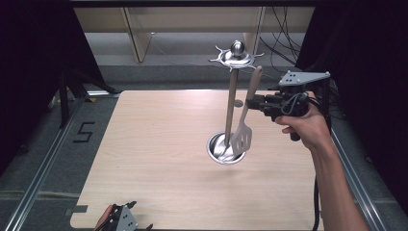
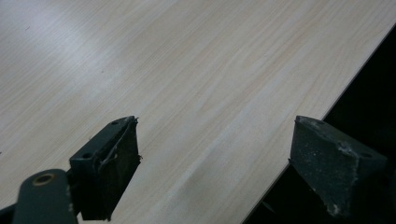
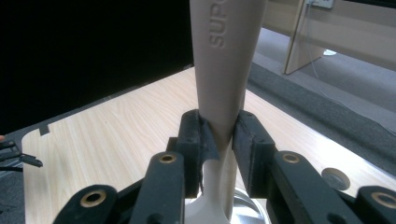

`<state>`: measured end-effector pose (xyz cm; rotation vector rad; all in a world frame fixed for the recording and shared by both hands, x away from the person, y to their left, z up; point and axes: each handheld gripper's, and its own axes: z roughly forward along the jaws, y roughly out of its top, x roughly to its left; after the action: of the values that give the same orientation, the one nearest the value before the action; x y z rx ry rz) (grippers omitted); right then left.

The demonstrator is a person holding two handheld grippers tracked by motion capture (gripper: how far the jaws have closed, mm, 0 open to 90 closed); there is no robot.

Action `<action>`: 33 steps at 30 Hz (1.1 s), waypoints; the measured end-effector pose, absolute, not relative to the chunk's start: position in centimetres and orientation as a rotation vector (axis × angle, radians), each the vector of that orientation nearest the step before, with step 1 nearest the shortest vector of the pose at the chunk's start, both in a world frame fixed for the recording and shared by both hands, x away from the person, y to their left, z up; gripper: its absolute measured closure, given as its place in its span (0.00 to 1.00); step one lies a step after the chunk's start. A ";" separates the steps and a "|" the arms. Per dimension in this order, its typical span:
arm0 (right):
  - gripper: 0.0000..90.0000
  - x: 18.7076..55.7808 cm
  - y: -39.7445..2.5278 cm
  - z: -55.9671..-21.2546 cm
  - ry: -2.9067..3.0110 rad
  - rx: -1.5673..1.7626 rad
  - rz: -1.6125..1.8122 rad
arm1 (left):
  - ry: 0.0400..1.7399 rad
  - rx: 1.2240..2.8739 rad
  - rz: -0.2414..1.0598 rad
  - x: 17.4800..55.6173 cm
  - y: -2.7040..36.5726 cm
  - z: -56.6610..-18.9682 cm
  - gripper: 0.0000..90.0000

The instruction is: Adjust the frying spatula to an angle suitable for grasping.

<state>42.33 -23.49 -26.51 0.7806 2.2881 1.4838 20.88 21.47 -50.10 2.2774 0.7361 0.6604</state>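
Note:
A metal utensil stand [image 1: 232,91] rises from a round base [image 1: 215,149] right of the table's middle, with a ring of hooks [image 1: 235,57] at its top. My right gripper [image 1: 252,102] is shut on the handle of a beige slotted spatula [image 1: 242,138], which hangs tilted beside the pole with its head over the base. In the right gripper view the jaws [image 3: 219,135] pinch the embossed handle [image 3: 226,56]. My left gripper [image 1: 122,220] rests at the table's front left edge. In its own view it [image 2: 215,140] stands open over bare wood.
The light wooden table [image 1: 159,144] has a small round grommet [image 1: 239,102] behind the stand. Black curtains flank both sides, with cables at the back right and wooden shelving [image 1: 139,33] behind. A "5" [image 1: 83,131] is marked on the floor at left.

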 end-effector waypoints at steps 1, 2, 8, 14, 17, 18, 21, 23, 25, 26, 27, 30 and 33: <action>0.79 42.2 -23.5 -26.5 2.287 0.813 1.487 | 0.736 2.278 0.661 20.9 21.5 -50.1 0.17; 0.79 42.2 -23.5 -26.5 2.287 0.813 1.487 | 0.736 2.273 0.662 20.9 21.5 -50.1 0.17; 0.69 41.7 -23.9 -26.4 2.264 0.846 1.538 | 0.736 2.274 0.673 20.9 21.5 -50.1 0.17; 0.57 40.6 -24.8 -26.7 2.197 0.909 1.558 | 0.765 2.227 0.667 20.8 21.2 -50.3 0.17; 0.53 40.1 -25.3 -27.2 2.186 0.908 1.543 | 0.765 2.234 0.665 20.9 21.2 -50.3 0.17; 0.53 40.1 -25.3 -27.2 2.186 0.908 1.543 | 0.765 2.234 0.665 20.9 21.2 -50.3 0.17; 0.52 39.6 -25.4 -27.6 2.182 0.924 1.544 | 0.735 2.279 0.663 20.9 21.4 -50.1 0.17; 0.52 39.3 -25.5 -28.1 2.193 0.888 1.518 | 0.762 2.234 0.668 20.8 21.3 -50.3 0.17; 0.51 39.0 -25.4 -28.4 2.193 0.894 1.514 | 0.764 2.229 0.668 20.8 21.2 -50.3 0.17; 0.51 39.0 -25.4 -28.4 2.193 0.894 1.514 | 0.764 2.229 0.668 20.8 21.2 -50.3 0.17; 0.51 38.8 -25.4 -28.6 2.189 0.905 1.503 | 0.764 2.229 0.668 20.8 21.2 -50.3 0.17; 0.51 38.5 -25.4 -29.1 2.185 0.903 1.461 | 0.734 2.277 0.665 20.8 21.4 -50.1 0.17; 0.50 38.2 -25.6 -29.6 2.191 0.899 1.426 | 0.734 2.272 0.668 20.9 21.4 -50.1 0.17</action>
<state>38.20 -25.62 -29.59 0.8990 2.1909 1.4256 20.87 21.41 -50.10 2.2724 0.7340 0.6677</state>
